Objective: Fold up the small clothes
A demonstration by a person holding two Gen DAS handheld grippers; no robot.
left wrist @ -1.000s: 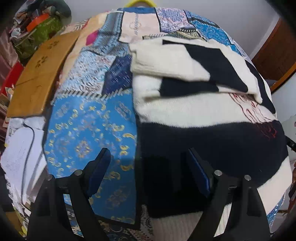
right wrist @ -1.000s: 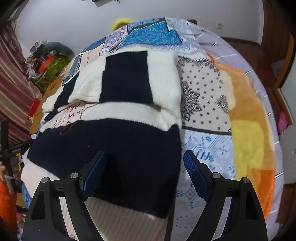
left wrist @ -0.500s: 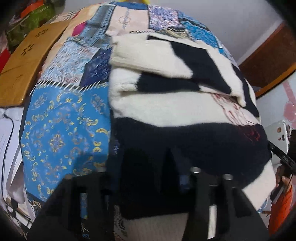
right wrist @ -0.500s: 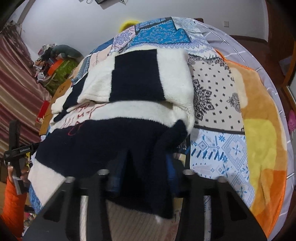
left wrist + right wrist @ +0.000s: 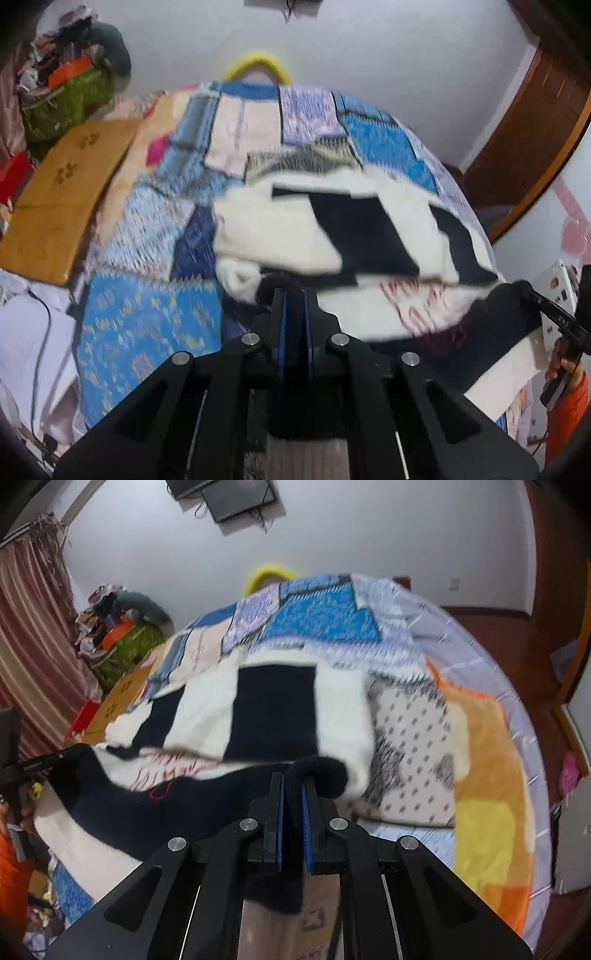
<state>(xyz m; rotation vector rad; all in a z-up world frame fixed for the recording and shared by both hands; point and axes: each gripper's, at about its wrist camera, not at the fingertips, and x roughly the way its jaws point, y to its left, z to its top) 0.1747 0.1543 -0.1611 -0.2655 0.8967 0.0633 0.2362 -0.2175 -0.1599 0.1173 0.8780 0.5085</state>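
We see a fluffy cream-and-navy block-patterned sweater [image 5: 332,236] spread on a bed covered by a blue patchwork quilt [image 5: 147,332]; its far part is already folded over into a thick layer.

Left gripper [image 5: 293,299]: jaws have just been closing and now stand narrow, blue pads pinching the navy hem of the sweater between them. The hem rises off the quilt at this corner.

Right gripper [image 5: 292,779]: jaws likewise just closing, now nearly together, a roll of navy hem clamped between the blue pads and bulging above the fingertips. In the right wrist view the lifted hem runs leftward as a dark band toward the other gripper, which shows at the frame's left edge.

Right of the sweater lies an orange-and-yellow plush blanket [image 5: 487,775]. A tan wooden board [image 5: 62,199] rests beside the bed's left side. Both views are motion-blurred.
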